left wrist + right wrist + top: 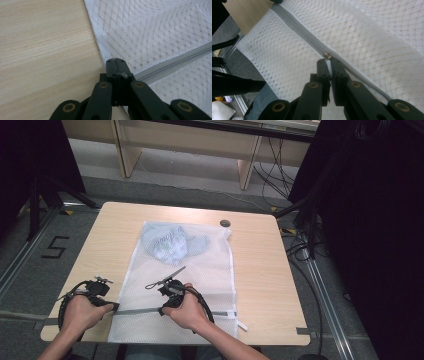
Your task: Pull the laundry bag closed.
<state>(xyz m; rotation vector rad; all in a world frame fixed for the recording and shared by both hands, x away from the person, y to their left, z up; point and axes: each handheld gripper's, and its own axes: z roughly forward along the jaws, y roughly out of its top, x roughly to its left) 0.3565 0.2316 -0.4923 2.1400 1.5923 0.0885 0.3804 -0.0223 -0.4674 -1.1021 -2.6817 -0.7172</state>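
A white mesh laundry bag (200, 265) lies flat on the wooden table (265, 270), with a light blue garment (172, 242) inside its far end. A grey zipper (137, 310) crosses the bag near the table's front edge. My left gripper (116, 306) is shut on the bag's left edge, right at the zipper's end (150, 71); its tips (116, 61) pinch a bit of white fabric. My right gripper (161, 310) is farther along the zipper (299, 32). Its jaws (329, 63) are shut on the white pull tab just behind the metal slider (327, 55).
A small dark round disc (225, 223) lies near the table's far edge, beside the bag's corner. A white tab (242, 325) sticks out at the bag's near right end. Black stands and cables (300, 245) crowd the floor on the right.
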